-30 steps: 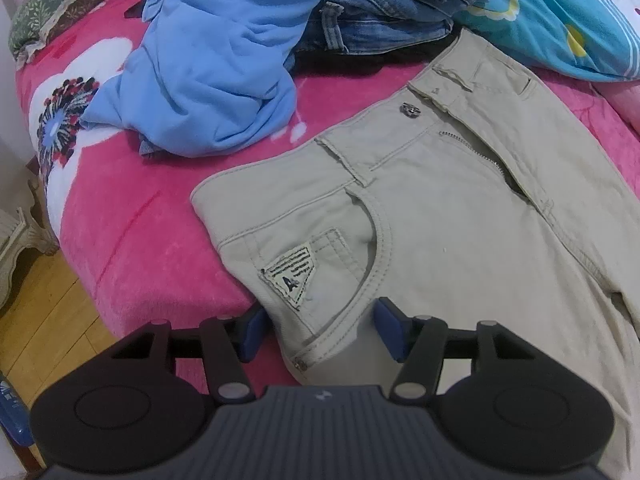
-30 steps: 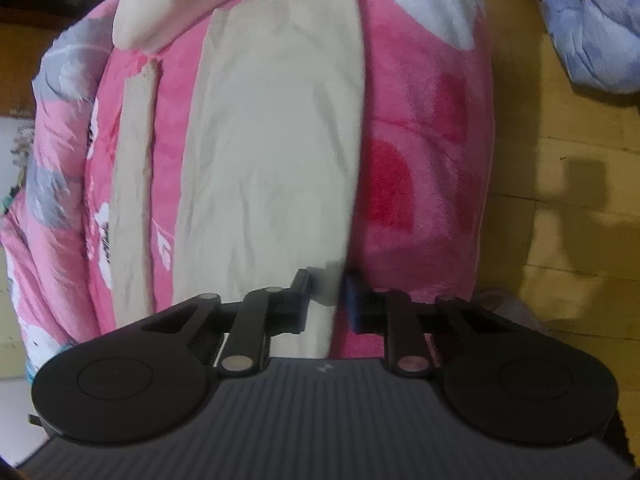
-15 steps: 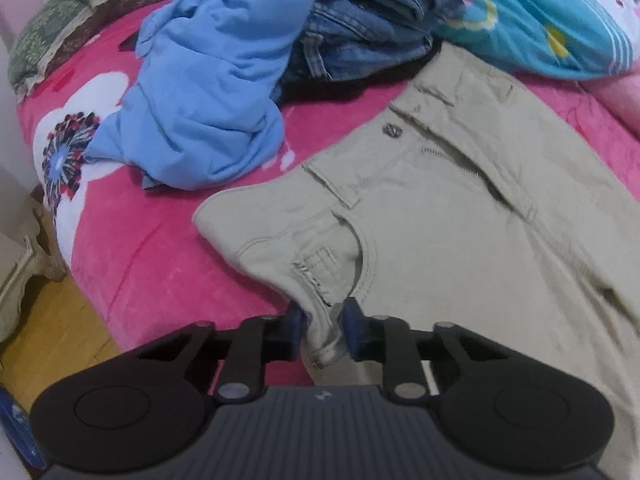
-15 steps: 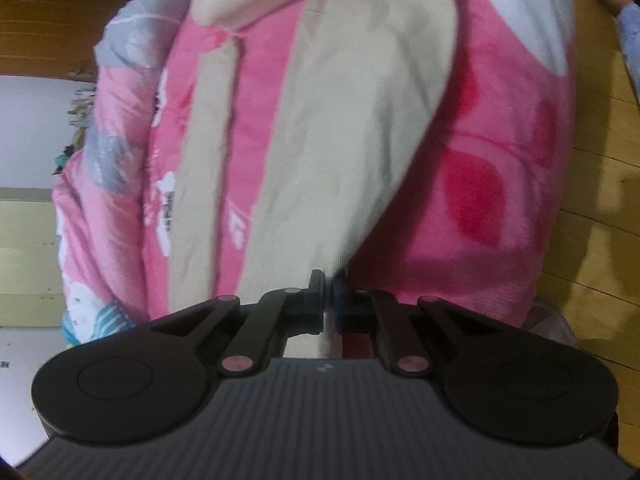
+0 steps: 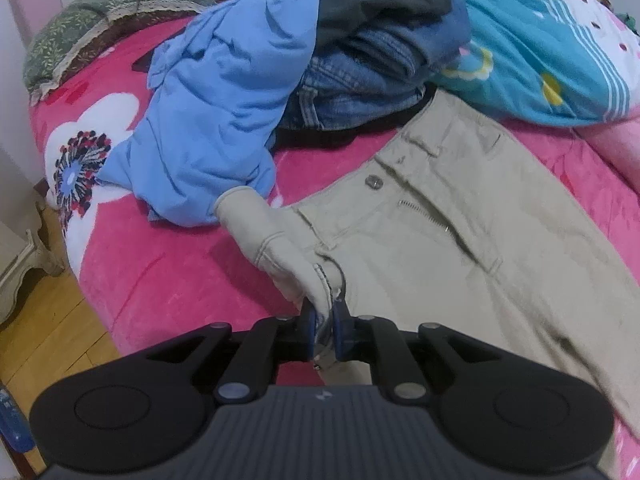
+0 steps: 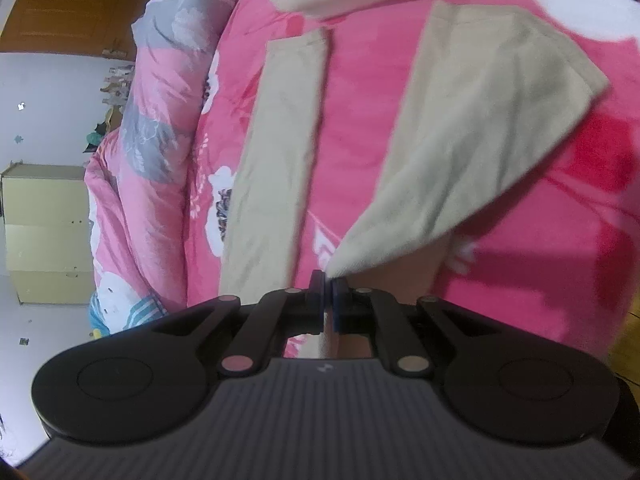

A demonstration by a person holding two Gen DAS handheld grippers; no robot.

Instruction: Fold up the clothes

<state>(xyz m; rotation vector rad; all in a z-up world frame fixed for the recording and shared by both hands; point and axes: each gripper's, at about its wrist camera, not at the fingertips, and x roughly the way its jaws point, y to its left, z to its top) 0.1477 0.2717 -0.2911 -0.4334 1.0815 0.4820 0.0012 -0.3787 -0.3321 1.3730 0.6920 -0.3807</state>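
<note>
Between our left gripper's (image 5: 323, 330) fingers we pinched the khaki trousers' (image 5: 460, 232) pocket edge; our right gripper (image 6: 328, 300) clamped the near leg hem (image 6: 460, 184). Lengthwise fold seemingly beginning: next, carry both edges across together.

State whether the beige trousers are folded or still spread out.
Mostly spread: the trousers lie flat, legs apart; only the pinched edges are lifted.

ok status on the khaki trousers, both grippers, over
Left gripper shut on khaki trousers at hip pocket edge. Right gripper shut on leg hem, lifted. Blue shirt touches waistband corner.
</note>
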